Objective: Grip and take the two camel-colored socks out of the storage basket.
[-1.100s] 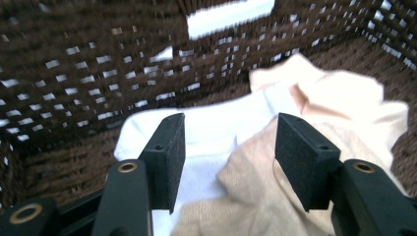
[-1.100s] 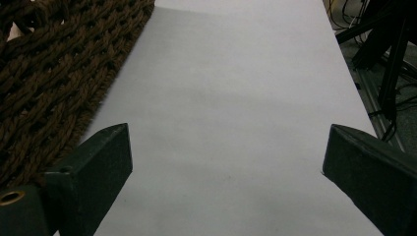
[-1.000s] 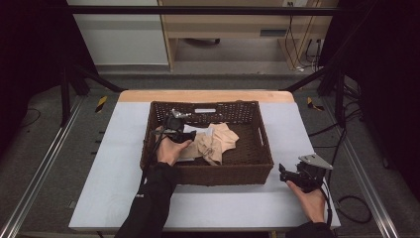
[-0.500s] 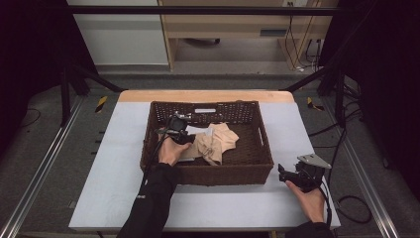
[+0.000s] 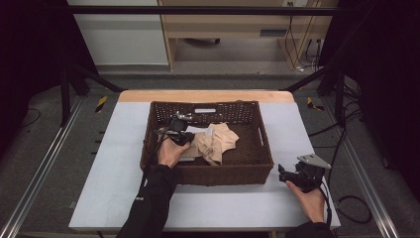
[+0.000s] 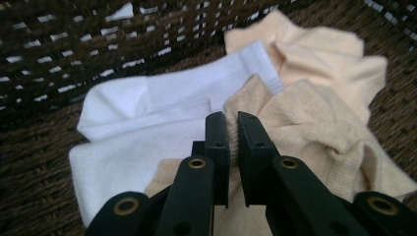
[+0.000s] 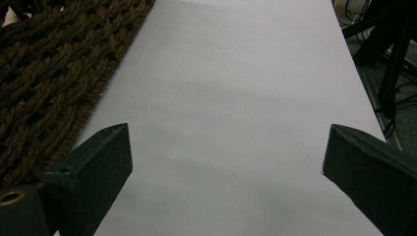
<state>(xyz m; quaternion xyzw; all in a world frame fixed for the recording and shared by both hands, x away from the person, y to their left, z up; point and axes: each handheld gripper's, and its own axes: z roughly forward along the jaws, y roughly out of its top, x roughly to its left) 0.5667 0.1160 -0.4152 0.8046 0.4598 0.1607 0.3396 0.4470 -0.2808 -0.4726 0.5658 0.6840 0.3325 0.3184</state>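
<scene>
Lying in one wicker basket (image 5: 265,148) on bench (image 5: 109,173): one white sock (image 6: 147,123), beige socks (image 6: 314,123), count unclear. Left gripper (image 6: 233,123) fingers just closed, pinching beige fabric; right gripper (image 7: 226,162) fingers spread, empty.

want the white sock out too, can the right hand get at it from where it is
Probably not as things stand. The right tongs sit open on the table outside the basket, whose wall stands between them and the white sock. The left tongs, pinching the beige sock, are right beside it.
</scene>
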